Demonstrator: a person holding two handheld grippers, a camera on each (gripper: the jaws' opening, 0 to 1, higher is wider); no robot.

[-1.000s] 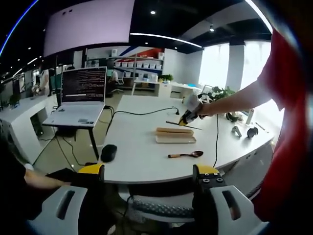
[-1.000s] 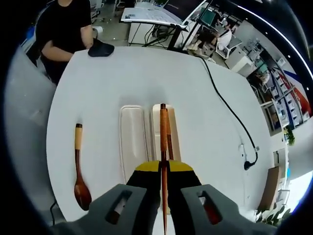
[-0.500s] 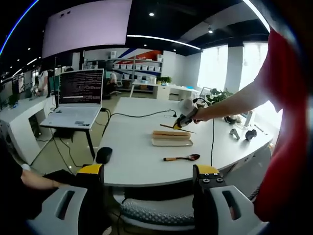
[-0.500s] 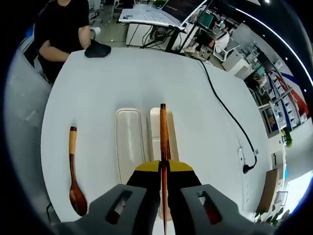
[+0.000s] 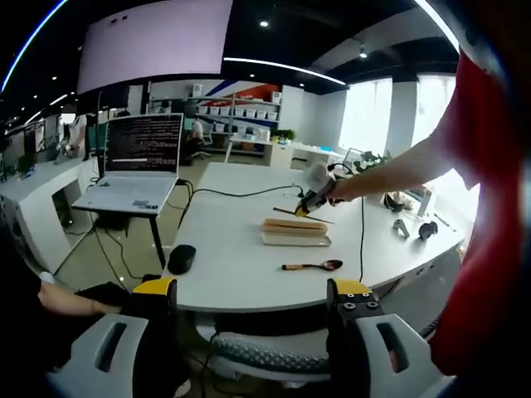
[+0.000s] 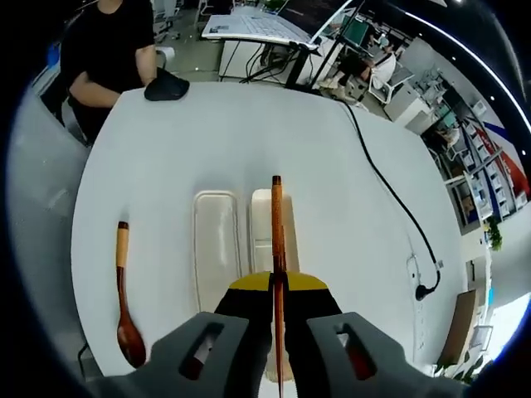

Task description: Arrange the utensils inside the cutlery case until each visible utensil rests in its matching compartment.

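Chopsticks [image 6: 276, 240] pinched tight in right gripper [image 6: 277, 292], held over cutlery case [image 6: 219, 240], not yet laid in. Wooden spoon [image 6: 124, 303] left of case, waiting on table [image 6: 249, 124]. Left gripper [image 5: 249, 290] spread apart, holding nothing.

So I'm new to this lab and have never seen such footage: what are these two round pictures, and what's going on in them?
A person holds a handheld two-jaw gripper in each hand, each carrying a fisheye camera looking along its jaws. The left gripper is open, held back from the white round table. Its view catches the right gripper out at arm's length. The right gripper view looks down on the table: that gripper is shut on brown wooden chopsticks above a cream two-part cutlery case. A brown wooden spoon lies beside the case, and a black computer mouse sits near the table's edge.
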